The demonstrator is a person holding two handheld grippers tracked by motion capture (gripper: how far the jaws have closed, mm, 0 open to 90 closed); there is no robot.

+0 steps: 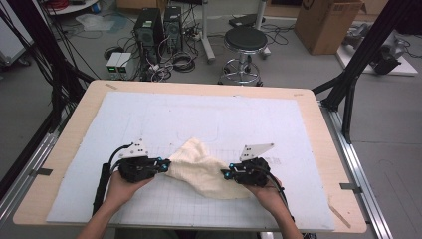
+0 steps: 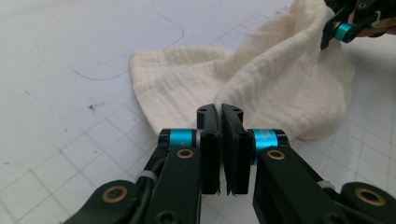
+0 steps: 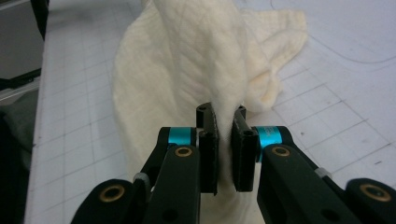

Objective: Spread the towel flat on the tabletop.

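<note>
One cream cloth [image 1: 204, 172] lies on the pale gridded mat [image 1: 149, 119] that covers the wooden table [image 1: 318, 129], toward the 6 o'clock edge of the mat, between two grippers. The left gripper [image 1: 164, 165] sits at the cloth's 9 o'clock side and the right gripper [image 1: 228, 174] at its 3 o'clock side, each held by one hand coming in from the 6 o'clock edge.

In the left gripper view, its two black jaws stand pressed together on an edge of the cloth [image 2: 261, 84], which bunches up and spreads away toward 12 o'clock; the other gripper [image 2: 334, 35] shows at 1 o'clock, touching the far side of the fabric.

In the right gripper view, the two jaws pinch a fold of the cloth [image 3: 187, 60] that rises between them (a narrow strip of fabric fills the gap), and the rest drapes down onto the mat toward 12 o'clock.

Beyond the table, on the floor at 12 o'clock, stand one round stool [image 1: 245, 42], two dark computer towers [image 1: 159, 27] and, at 1 o'clock, one cardboard box [image 1: 326, 22].
</note>
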